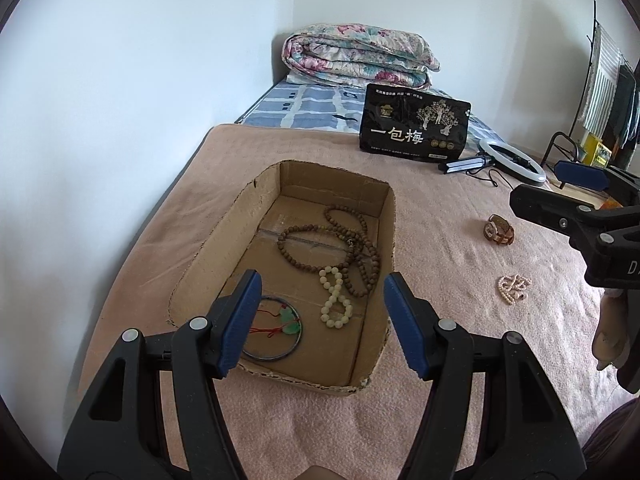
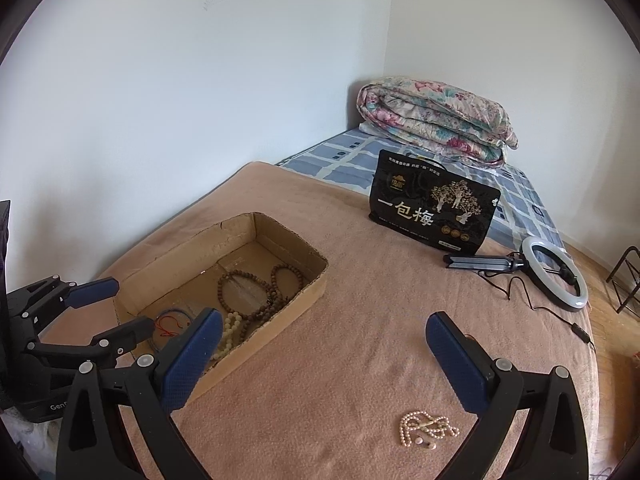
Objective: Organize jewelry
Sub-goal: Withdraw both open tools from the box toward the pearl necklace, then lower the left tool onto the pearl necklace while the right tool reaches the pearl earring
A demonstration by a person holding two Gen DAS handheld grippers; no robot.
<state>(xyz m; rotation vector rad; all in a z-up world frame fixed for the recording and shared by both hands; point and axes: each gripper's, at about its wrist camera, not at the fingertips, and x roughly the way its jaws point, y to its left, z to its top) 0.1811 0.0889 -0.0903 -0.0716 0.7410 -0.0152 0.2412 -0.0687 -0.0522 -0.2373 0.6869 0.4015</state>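
An open cardboard box [image 1: 390,216] [image 2: 308,292] lies on the pink blanket. In it are a long brown bead necklace [image 1: 352,248] [image 2: 256,292], a cream bead bracelet [image 1: 335,300] [image 2: 230,332] and a thin bangle [image 1: 280,356] [image 2: 172,314] with red thread and a green pendant. My left gripper [image 1: 323,280] [image 2: 120,310] hovers open over the box's near end, nothing between its fingers. On the blanket right of the box lie a brown-strapped watch [image 1: 500,230] and a pearl necklace [image 1: 513,288] [image 2: 426,428]. My right gripper [image 2: 324,320] [image 1: 554,186] stands wide open and holds nothing, above the blanket just beyond the pearls.
A black printed bag [image 1: 414,124] [image 2: 432,208] stands behind the box. A ring light [image 1: 516,160] [image 2: 554,276] with its cable lies at the far right. A folded floral quilt [image 1: 360,56] [image 2: 436,116] sits at the bed's head. The white wall runs along the left.
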